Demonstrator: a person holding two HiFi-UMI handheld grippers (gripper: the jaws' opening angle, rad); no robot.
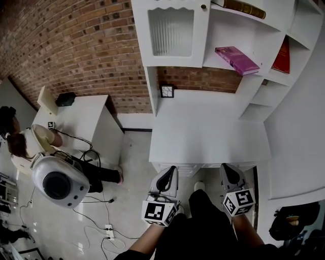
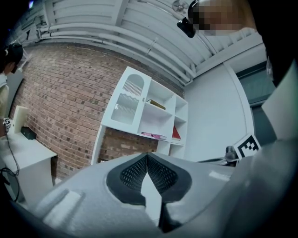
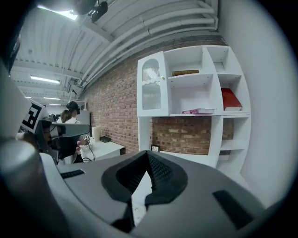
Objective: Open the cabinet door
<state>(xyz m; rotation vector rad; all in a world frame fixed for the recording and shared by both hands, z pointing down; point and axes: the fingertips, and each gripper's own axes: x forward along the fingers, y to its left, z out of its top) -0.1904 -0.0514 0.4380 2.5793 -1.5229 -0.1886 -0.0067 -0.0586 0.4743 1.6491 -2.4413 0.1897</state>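
Note:
The white cabinet door (image 1: pixel 170 31) with its ribbed glass pane is closed at the top left of the shelf unit, and its small knob (image 1: pixel 203 6) sits at the door's upper right corner. It also shows in the left gripper view as the door (image 2: pixel 126 101) and in the right gripper view as the door (image 3: pixel 152 84). My left gripper (image 1: pixel 168 179) and right gripper (image 1: pixel 229 173) hang side by side at the near edge of the white desk (image 1: pixel 208 127), well short of the door. Both are shut and hold nothing, the left gripper (image 2: pixel 147 155) and the right gripper (image 3: pixel 148 153) with their jaws together.
Open shelves beside the door hold a purple book (image 1: pixel 236 59), a red book (image 1: pixel 282 56) and a brown book (image 1: pixel 244 7). A small framed picture (image 1: pixel 167 91) stands at the desk's back. To the left are a white side table (image 1: pixel 84 122), a seated person (image 1: pixel 20 142) and floor cables (image 1: pixel 101 223).

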